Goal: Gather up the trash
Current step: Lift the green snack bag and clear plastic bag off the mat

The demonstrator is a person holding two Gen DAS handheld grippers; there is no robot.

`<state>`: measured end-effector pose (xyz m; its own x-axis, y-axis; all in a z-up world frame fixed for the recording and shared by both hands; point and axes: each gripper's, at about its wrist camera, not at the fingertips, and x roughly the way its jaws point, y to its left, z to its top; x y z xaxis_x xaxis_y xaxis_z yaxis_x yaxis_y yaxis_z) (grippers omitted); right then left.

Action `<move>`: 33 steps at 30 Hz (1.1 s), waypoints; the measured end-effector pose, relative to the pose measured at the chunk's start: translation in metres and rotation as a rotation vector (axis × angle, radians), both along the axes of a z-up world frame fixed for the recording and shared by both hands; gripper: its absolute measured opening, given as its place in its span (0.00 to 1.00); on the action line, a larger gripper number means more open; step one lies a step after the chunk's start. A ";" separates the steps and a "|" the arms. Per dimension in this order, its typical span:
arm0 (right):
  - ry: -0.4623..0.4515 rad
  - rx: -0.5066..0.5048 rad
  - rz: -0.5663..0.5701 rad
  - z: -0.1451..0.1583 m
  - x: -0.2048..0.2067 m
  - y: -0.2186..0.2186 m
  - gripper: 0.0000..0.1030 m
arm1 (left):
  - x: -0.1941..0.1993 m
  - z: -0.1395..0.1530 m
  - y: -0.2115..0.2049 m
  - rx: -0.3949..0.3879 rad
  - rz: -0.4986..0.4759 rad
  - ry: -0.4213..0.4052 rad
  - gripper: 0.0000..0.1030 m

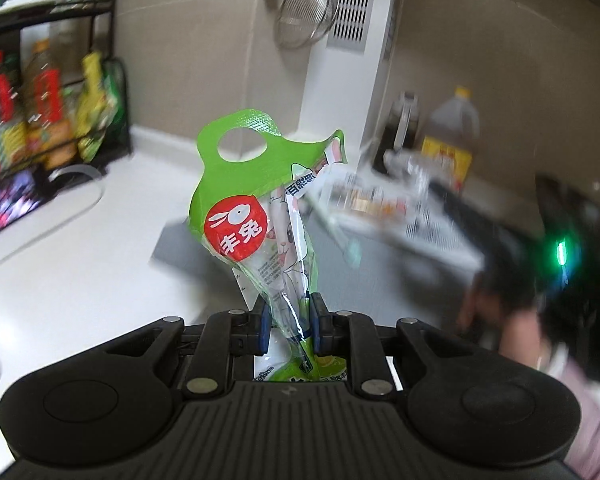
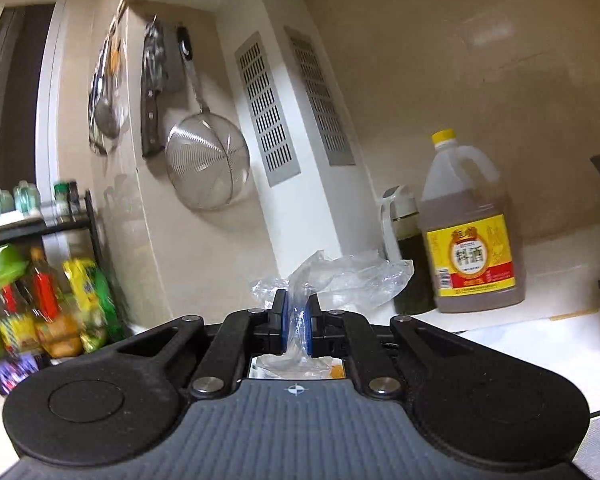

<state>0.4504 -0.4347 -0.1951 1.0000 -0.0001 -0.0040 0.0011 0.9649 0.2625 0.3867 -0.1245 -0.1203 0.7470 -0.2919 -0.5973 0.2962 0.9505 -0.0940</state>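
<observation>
While your left gripper (image 1: pixel 288 316) has its jaws clamped on the neck of the green bag (image 1: pixel 256 200), that wrapper stands up above the white worktop (image 1: pixel 80 264). Your right gripper (image 2: pixel 296 320) has its jaws pinched tight on crumpled clear plastic (image 2: pixel 340 276), lifted near the cooking-wine jug (image 2: pixel 470 236).

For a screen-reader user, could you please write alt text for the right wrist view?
The right gripper is shut on a crumpled clear plastic bag above a white kitchen counter. Behind it stand a yellow-capped bottle and a strainer hanging on the wall.
</observation>
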 end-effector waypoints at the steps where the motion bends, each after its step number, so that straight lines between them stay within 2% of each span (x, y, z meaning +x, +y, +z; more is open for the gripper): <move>1: 0.020 -0.006 -0.009 0.001 -0.002 0.002 0.09 | -0.013 -0.006 0.010 0.015 0.004 0.006 0.21; 4: 0.021 -0.032 -0.001 0.010 -0.027 0.011 0.09 | -0.044 -0.020 0.033 0.049 0.022 0.000 0.21; 7: 0.020 -0.033 0.029 0.022 -0.061 0.022 0.09 | -0.068 -0.034 0.052 0.048 0.036 0.020 0.21; 13: 0.060 -0.023 0.152 0.037 -0.135 0.055 0.09 | -0.108 -0.062 0.067 0.061 0.067 0.017 0.21; 20: 0.225 -0.102 0.346 0.018 -0.203 0.117 0.09 | -0.135 -0.091 0.075 0.095 0.050 0.028 0.21; 26: 0.372 -0.117 0.428 -0.007 -0.233 0.154 0.09 | -0.146 -0.108 0.081 0.106 0.048 0.072 0.21; 29: 0.419 -0.147 0.420 -0.017 -0.239 0.166 0.09 | -0.148 -0.109 0.087 0.098 0.061 0.066 0.21; 33: 0.464 -0.133 0.399 -0.021 -0.238 0.165 0.09 | -0.152 -0.109 0.088 0.105 0.057 0.061 0.21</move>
<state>0.2126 -0.2697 -0.2162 0.8170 0.3426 -0.4639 -0.2808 0.9389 0.1990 0.2348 -0.0360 -0.2295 0.7222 -0.1835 -0.6669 0.2382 0.9712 -0.0093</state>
